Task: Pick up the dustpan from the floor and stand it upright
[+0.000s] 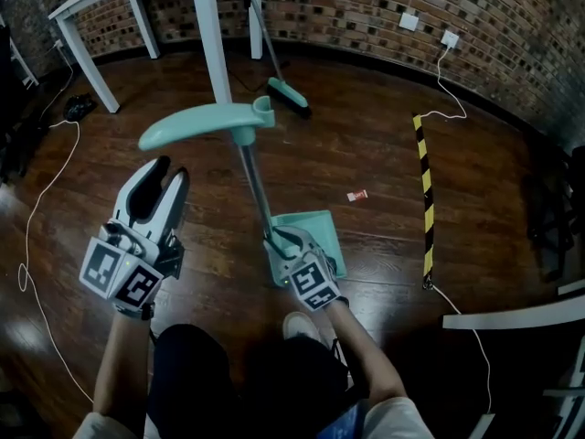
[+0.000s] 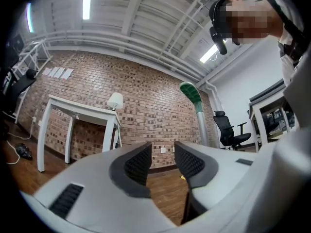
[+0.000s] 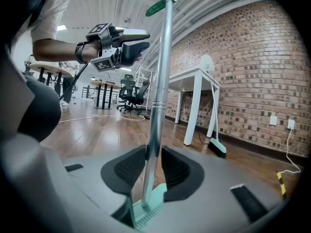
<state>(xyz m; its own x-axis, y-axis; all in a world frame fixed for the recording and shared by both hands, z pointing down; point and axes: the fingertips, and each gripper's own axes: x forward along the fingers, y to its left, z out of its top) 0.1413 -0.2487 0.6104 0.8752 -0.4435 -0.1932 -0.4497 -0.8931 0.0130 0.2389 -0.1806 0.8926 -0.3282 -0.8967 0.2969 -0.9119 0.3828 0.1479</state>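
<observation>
Dark wooden floor [image 1: 384, 154] below a brick wall [image 1: 366, 7], with the white table [image 1: 215, 44] taken as reference. The dustpan [image 1: 315, 231] stands on the floor on my side of the table's near leg. Its pan is down and its metal pole rises to the green grip at the top, so the long axis is close to upright. My right gripper [image 1: 285, 247] sits low on that pole, just above the pan, on the side away from the table. Its jaws are closed round the pole, and the pads appear to bear on it from both sides. My left gripper [image 1: 174, 170] is up near the grip and off to its left, also on my side of the table, jaws apart with nothing between them. By my reading, the right hand is the nearer one and is steadying the dustpan. The coming release turns on whether the pole balances over the pan.
</observation>
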